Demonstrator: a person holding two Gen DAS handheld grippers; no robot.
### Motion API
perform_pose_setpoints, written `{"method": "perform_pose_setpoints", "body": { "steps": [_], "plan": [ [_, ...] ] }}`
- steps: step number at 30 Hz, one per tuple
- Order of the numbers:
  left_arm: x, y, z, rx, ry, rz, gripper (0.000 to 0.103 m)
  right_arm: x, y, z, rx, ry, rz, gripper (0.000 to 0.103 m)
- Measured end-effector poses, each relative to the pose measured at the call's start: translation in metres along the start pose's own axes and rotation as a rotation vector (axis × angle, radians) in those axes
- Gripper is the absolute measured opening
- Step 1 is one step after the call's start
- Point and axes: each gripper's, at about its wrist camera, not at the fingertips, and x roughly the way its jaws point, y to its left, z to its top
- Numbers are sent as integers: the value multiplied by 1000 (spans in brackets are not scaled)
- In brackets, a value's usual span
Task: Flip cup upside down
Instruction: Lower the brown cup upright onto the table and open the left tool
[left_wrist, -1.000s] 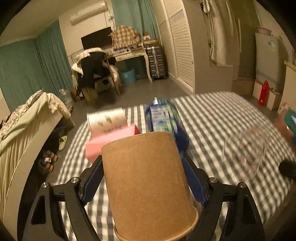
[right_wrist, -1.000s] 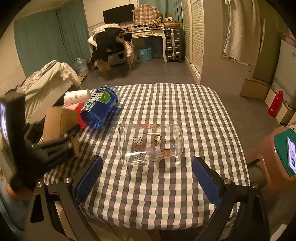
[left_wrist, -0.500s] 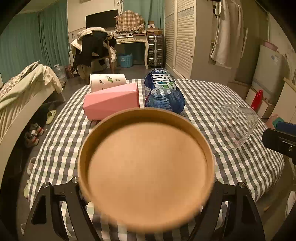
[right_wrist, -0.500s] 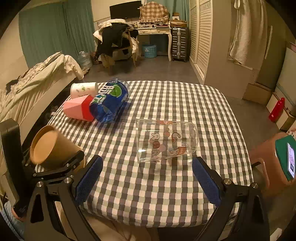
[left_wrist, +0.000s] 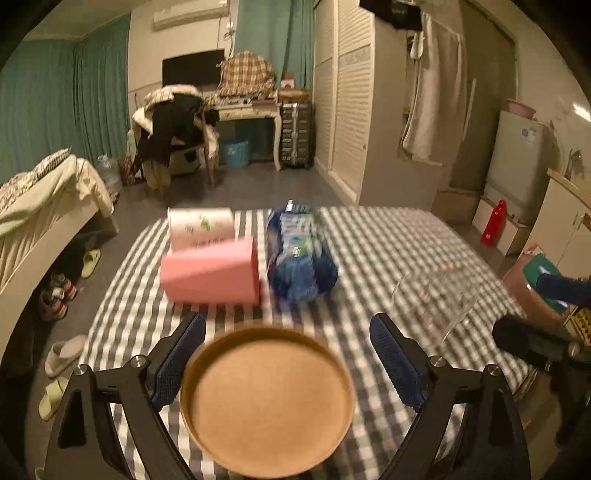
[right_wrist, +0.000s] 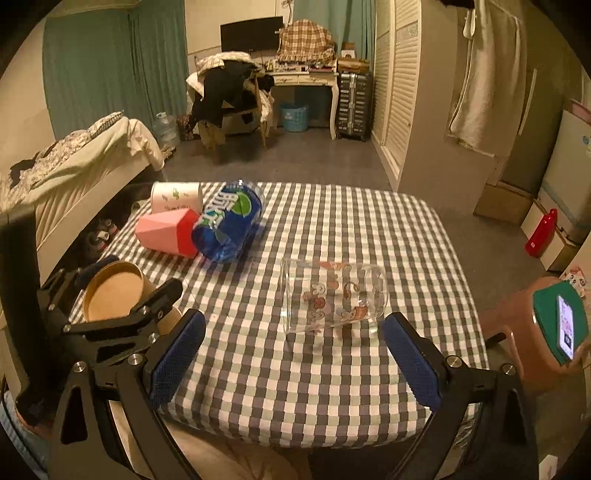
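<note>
My brown paper cup (left_wrist: 266, 412) fills the lower centre of the left wrist view, flat base facing the lens, standing rim-down on the gingham tablecloth (left_wrist: 354, 240). My left gripper (left_wrist: 287, 360) is spread wide, pads clear of it. The right gripper (right_wrist: 291, 360) is open too, holding nothing; a clear cartoon-printed glass (right_wrist: 332, 300) lies sideways beyond it.

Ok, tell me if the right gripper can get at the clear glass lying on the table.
Probably yes: the right gripper is open, the glass lies on its side just ahead, nothing between them.
</note>
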Motion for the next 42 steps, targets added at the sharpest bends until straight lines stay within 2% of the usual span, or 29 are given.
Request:
{"method": "perform_pose_setpoints", "body": {
  "steps": [10,15,22,27,34,38,42],
  "plan": [
    [-55,12,36,-45,-161,-53,93,-48,6,9,13,-129,-40,98],
    [-91,30,40,-90,-202,-52,93,-72,18,9,4,-183,-47,98],
    [-136,58,23,-96,-222,0,97,-93,39,1,-28,-224,-54,98],
    [-149,75,6,-90,-211,37,97,-95,57,-10,-48,-221,-47,98],
    [-155,84,-22,-86,-182,66,97,-93,79,-29,-78,-238,-62,98],
    [-149,84,-42,-93,-155,87,97,-83,84,-47,-90,-225,-71,98],
    [-145,85,-62,-117,-165,92,97,-68,86,-67,-96,-198,-72,98]
  ]
}}
